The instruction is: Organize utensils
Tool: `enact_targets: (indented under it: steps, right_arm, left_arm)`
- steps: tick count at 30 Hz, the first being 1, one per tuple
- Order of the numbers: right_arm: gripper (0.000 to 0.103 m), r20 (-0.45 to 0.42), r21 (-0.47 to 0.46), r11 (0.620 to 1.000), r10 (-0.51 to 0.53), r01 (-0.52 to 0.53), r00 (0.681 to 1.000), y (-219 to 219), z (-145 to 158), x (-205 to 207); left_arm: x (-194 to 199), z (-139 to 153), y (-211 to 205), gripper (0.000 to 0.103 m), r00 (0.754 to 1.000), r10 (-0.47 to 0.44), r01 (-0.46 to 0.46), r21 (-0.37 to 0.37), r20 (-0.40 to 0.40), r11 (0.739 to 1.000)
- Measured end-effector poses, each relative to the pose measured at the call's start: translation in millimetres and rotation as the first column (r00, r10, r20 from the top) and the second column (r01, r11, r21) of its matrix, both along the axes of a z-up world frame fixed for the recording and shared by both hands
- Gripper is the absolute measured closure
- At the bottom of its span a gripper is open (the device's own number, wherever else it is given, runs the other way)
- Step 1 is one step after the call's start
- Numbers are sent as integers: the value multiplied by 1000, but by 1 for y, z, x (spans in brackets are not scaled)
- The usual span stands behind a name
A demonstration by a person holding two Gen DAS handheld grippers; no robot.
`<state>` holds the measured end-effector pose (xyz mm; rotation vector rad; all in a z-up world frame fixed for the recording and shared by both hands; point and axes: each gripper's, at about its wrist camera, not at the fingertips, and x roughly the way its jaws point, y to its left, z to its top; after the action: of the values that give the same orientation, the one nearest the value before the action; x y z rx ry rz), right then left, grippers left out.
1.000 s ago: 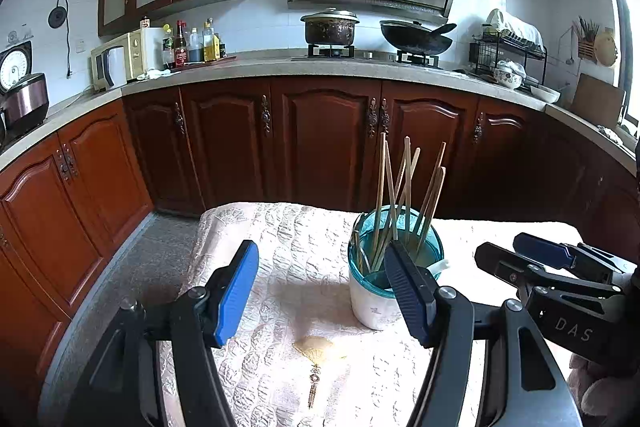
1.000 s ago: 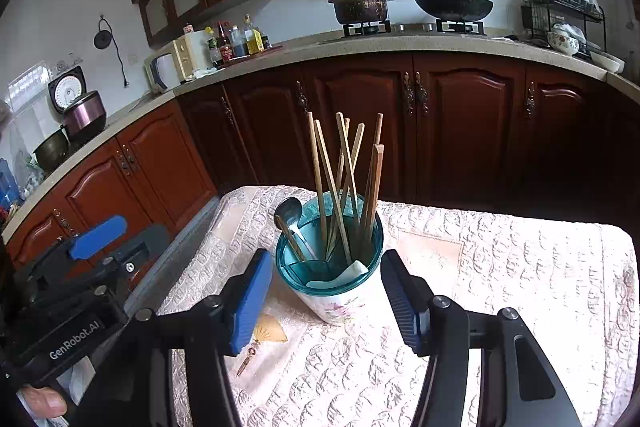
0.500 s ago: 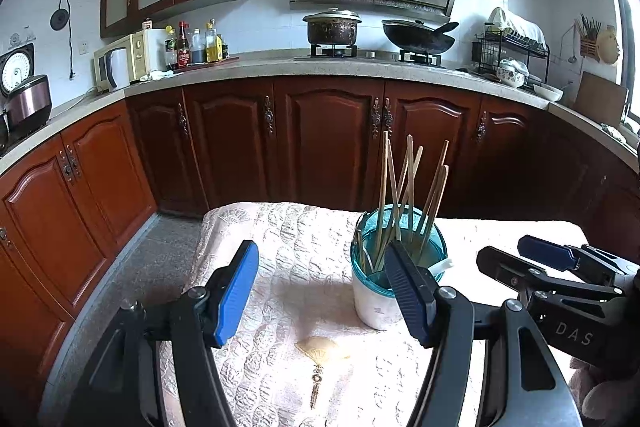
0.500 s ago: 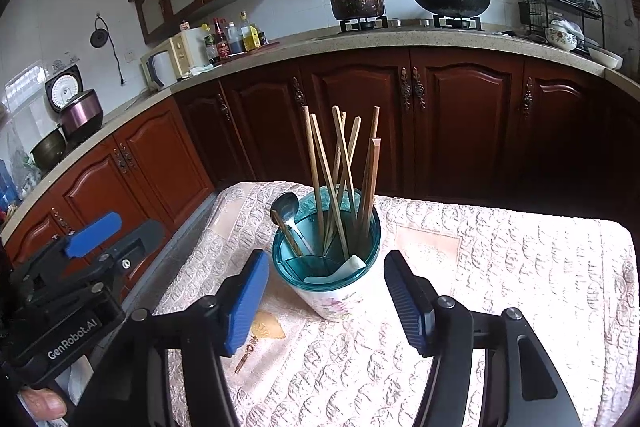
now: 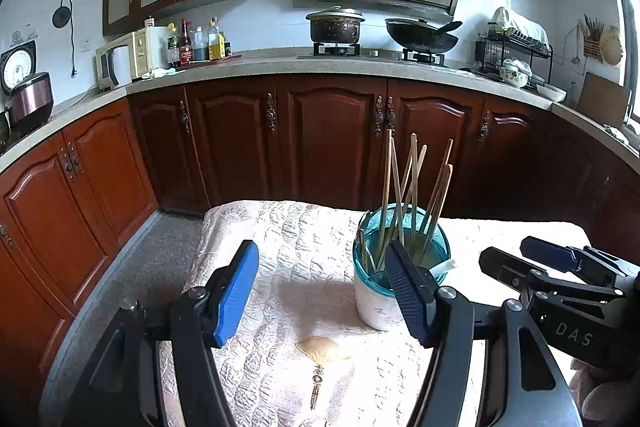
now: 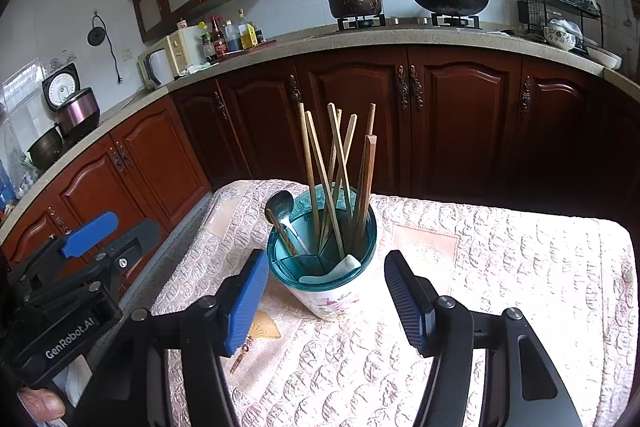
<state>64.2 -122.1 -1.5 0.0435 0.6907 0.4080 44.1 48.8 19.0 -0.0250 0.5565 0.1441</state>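
between the right gripper (image 6: 326, 301) fingers stands the utensil holder (image 6: 328, 283), a white cup with a teal divided insert, on the quilted tablecloth (image 6: 500, 267). change over the last second: almost none. both hands hold position, the holder has not shifted, right jaws have only crept slightly wider, with the holder framed between them but no pad touching it. right tongs apart, gripping nothing. left gripper (image 5: 320, 291) tongs also apart and empty, aimed at bare cloth, holder just behind its right finger. means for task: judging by this, no grasp is underway and nothing loose lies on the cloth to sort, so the organizing looks finished or paused.

containers: holder carries a bunch of wooden chopsticks (image 6: 340, 179) upright and fanned in the far compartments, a metal spoon (image 6: 280, 211) leaning in the compartment on the left finger's side, a white spoon handle (image 6: 348, 263) poking out at the near rim. small fan charm (image 5: 320, 351) lies flat on the cloth, just near side of the holder.
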Motion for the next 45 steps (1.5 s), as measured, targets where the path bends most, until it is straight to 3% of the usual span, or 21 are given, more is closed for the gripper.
enact_targets:
  steps: [45]
  right_arm:
    - [38, -28, -22, 1000, 5, -6, 1000, 7, -9, 12]
  left_arm:
    - [8, -4, -4, 37, 1000, -7, 8, 24, -12, 1000]
